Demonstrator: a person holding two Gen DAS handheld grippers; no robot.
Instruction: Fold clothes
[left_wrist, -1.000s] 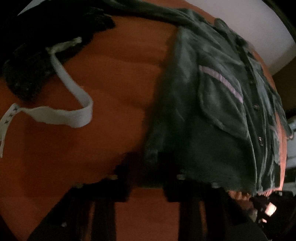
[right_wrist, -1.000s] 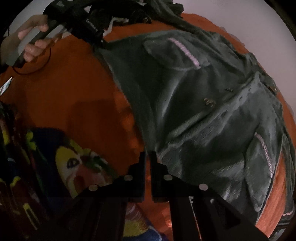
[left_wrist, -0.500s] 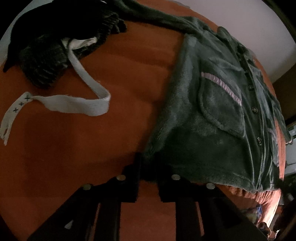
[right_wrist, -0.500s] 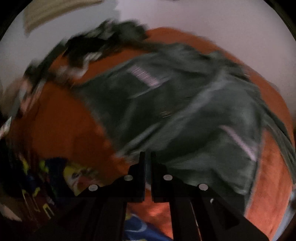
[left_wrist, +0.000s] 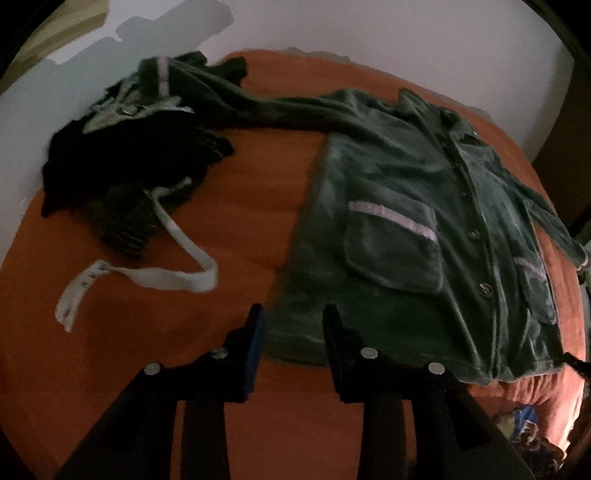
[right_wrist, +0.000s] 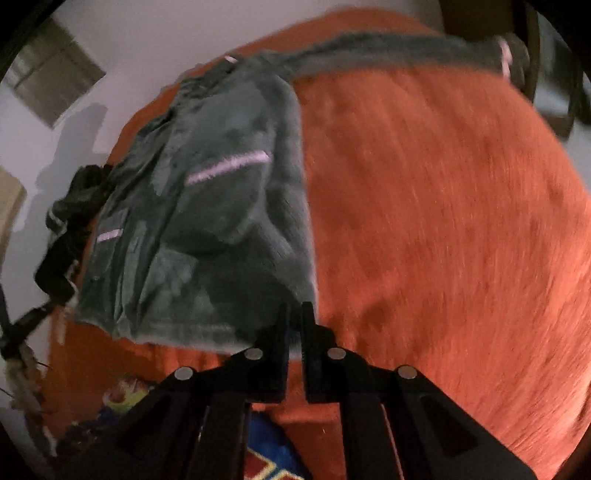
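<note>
While the green shirt (left_wrist: 399, 229) lies collar-away, left gripper (left_wrist: 291, 325) gapes, right gripper (right_wrist: 294, 321) pinches its hem.

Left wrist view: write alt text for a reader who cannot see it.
A dark green button-up shirt lies spread on an orange surface, the open left gripper poised at its hem. A dark clothes pile and white strap lie left.

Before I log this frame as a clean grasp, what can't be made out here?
- Right wrist view: motion blur; right gripper jaws near shut at green shirt hem, pinch unclear.
- Left wrist view: black garment too dark to identify.
- Left wrist view: shirt's far sleeve end cut off at right edge.
</note>
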